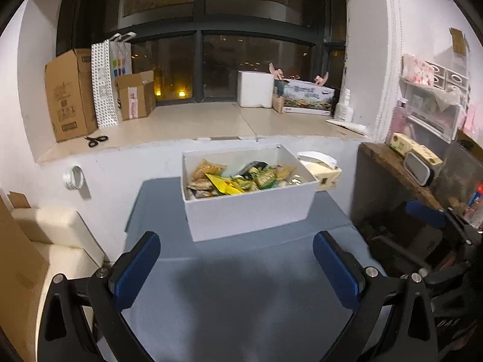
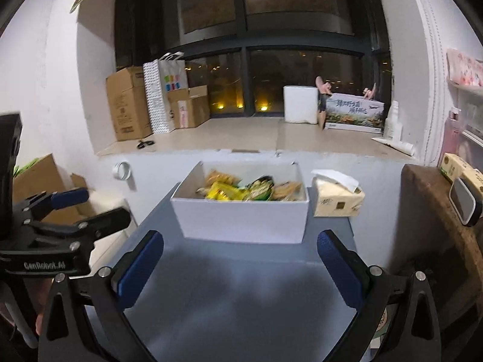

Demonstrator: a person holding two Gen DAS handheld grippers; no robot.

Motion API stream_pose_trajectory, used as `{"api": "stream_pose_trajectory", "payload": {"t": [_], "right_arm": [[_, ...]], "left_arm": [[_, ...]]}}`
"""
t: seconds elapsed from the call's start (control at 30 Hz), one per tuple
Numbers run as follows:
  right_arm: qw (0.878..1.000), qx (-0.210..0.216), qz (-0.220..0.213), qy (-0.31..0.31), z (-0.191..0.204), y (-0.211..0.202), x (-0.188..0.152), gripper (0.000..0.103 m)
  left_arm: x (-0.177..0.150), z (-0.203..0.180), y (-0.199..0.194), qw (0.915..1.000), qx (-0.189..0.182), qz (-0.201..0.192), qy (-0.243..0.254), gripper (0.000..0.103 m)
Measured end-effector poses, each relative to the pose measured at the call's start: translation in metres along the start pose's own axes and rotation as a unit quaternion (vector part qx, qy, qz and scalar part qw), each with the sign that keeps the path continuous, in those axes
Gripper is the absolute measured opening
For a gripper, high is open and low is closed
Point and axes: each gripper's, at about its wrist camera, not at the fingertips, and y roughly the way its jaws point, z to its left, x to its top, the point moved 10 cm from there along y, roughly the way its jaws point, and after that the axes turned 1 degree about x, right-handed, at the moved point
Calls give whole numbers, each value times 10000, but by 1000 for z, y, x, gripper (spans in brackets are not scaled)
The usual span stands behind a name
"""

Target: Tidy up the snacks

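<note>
The snack packets (image 1: 238,178) all lay inside the white box (image 1: 247,214). The box sat on the blue table (image 1: 241,295), straight ahead of both pairs of fingers and well past their tips. No packet could be seen on the bare table between the fingers and the box. So the snacks were already where a tidy-up would want them, though the pile inside looked loose and jumbled, with yellow and green packets leaning on each other.

The left gripper (image 1: 235,259) was spread wide with nothing in it. Its blue pads (image 1: 137,268) stood far apart, and only table showed between them. The right gripper (image 2: 240,261) was the same: spread wide and holding nothing. Both hung back from the box, low over the near part of the table. That looked like a resting spot, where neither tool could bump the box.

A tissue pack (image 2: 336,199) stood just beside the box, out past the right finger of the right gripper. It seemed to be kept out of the box because it was not a snack.

This could have been a finished job, with every packet put away. It could also have been a box waiting for its packets to be sorted or lined up. The pictures fit both.
</note>
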Motion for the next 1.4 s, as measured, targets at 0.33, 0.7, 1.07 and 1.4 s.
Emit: {"api": "stream_pose_trajectory", "payload": {"t": [0.33,0.7,1.07,1.4], "right_arm": [[9999,17,63,102,1,-8,-7,103],[9999,39,-6,100,2,-20,-7,103],[9999,98,-4,133,1,-22,-8,103],[9998,83,22,165,-1,-22,-10,103]], "left_arm": [[-12,5,-10,9999,153,53,-21,103],[-17,1,-24,9998,166,-20,110,103],[-21,1,-27,9999,110,8,43,103],[-25,-2,-26,9999,106,53,80,103]]}}
